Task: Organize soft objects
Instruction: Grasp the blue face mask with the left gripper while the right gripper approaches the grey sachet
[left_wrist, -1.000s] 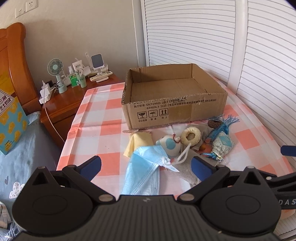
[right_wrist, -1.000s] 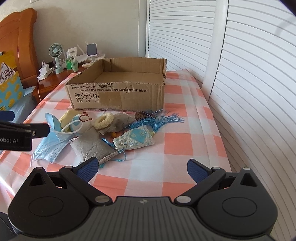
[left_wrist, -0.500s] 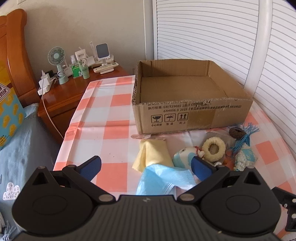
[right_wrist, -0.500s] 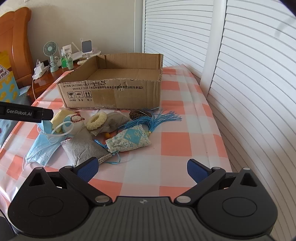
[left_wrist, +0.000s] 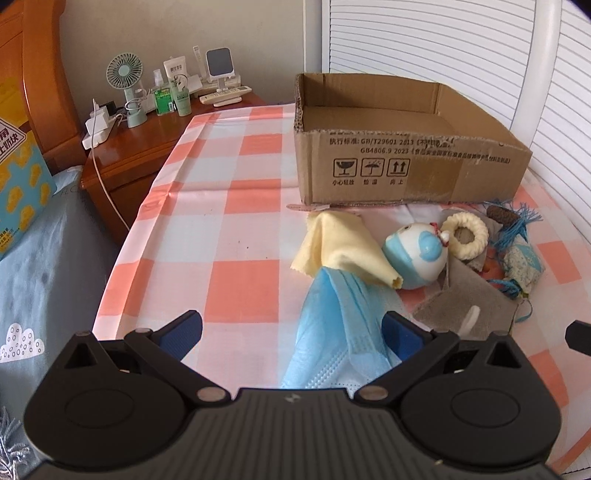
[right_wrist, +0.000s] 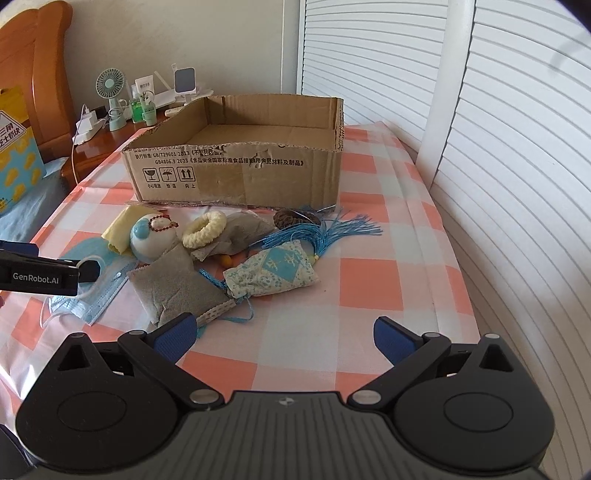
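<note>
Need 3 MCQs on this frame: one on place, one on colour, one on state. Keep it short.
1. Where does the soft pile lie relative to the cardboard box?
A) inside it B) on the cloth in front of it C) on the nightstand

2. What colour is the face mask?
A) blue B) green C) black

3. What is the state of the left claw?
A) shut on the mask B) open over the mask C) holding the box

Answers: 1 B, the box floor is bare and the items sit before its printed wall. 2 A, light blue pleats. 3 B, the fingers are spread with the mask between them.
</note>
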